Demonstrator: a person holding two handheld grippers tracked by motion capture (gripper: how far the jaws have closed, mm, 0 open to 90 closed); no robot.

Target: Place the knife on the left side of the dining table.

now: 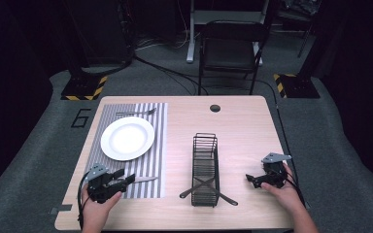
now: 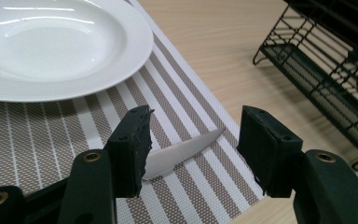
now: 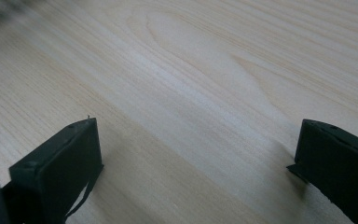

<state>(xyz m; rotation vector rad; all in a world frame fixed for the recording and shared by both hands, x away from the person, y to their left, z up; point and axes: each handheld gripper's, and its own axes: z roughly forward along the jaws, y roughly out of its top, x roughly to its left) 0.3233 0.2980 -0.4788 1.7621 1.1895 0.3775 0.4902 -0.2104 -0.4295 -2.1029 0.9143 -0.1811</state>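
Note:
A silver knife (image 1: 143, 179) lies on the near edge of a striped placemat (image 1: 150, 160). My left gripper (image 1: 125, 175) sits at the knife's handle end, open. In the left gripper view the blade (image 2: 186, 149) runs out from under the left jaw, and the gripper (image 2: 196, 130) has its jaws wide apart. A white plate (image 1: 127, 138) (image 2: 51, 46) rests on the mat, with a fork (image 1: 136, 112) beyond it. My right gripper (image 1: 252, 180) (image 3: 198, 140) is open low over bare wood, with nothing between its jaws.
A black wire rack (image 1: 205, 167) (image 2: 326, 70) stands mid-table between the two grippers, its crossed feet toward the near edge. A round cable hole (image 1: 215, 108) sits near the table's far edge. A dark chair (image 1: 230, 48) stands behind the table.

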